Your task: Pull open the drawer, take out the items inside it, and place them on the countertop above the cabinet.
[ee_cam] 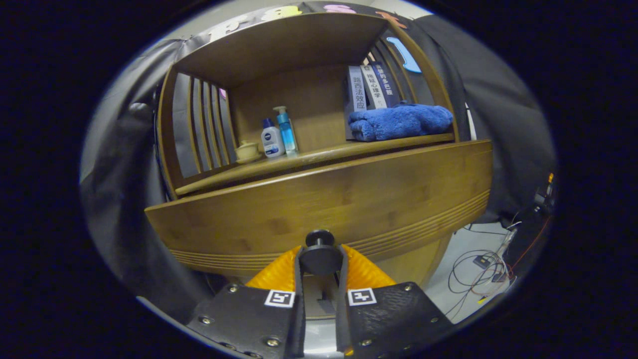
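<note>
The drawer (pixel 319 199) fills the front of the wooden cabinet (pixel 413 269), its wide panel just ahead of the gripper (pixel 320 262) and standing a little proud of the shelf edge above it, so it looks partly pulled out. Its round black knob (pixel 319 252) sits between the two fingers, which close narrowly against its sides and grip it. What lies inside the drawer cannot be seen. Above the drawer runs the countertop (pixel 319 158), a wooden shelf under a hood. On it, to the left, stand a small pale lidded cup (pixel 246 151), a white bottle (pixel 271 140) with a dark cap and a blue pump bottle (pixel 286 130), close together. To the right lies a folded blue towel (pixel 401 122), with three books (pixel 371 89) upright behind it. Loose cables (pixel 481 267) trail on the floor beside the cabinet.
</note>
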A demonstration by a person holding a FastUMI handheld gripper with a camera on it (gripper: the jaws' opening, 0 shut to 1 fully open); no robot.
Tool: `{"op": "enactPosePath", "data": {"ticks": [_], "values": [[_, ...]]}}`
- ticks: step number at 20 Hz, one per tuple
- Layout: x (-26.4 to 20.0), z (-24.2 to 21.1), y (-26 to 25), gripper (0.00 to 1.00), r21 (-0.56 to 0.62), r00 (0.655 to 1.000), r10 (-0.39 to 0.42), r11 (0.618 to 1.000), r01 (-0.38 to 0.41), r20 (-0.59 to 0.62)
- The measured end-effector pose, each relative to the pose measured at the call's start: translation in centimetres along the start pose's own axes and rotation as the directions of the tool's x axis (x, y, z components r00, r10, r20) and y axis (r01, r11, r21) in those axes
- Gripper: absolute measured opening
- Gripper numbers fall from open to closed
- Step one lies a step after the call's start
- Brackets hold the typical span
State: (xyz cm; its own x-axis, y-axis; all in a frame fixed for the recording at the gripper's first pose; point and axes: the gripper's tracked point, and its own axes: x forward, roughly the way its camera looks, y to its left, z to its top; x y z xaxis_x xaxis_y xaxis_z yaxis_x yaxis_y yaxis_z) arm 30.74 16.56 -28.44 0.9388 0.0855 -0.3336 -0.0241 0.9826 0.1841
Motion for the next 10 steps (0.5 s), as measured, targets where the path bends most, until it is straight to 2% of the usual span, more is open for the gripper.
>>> {"op": "enactPosePath", "data": {"ticks": [10], "values": [[-9.3,-3.5,-1.4,0.24,0.003,0.999,0.003,1.0,-0.003,-0.049]]}}
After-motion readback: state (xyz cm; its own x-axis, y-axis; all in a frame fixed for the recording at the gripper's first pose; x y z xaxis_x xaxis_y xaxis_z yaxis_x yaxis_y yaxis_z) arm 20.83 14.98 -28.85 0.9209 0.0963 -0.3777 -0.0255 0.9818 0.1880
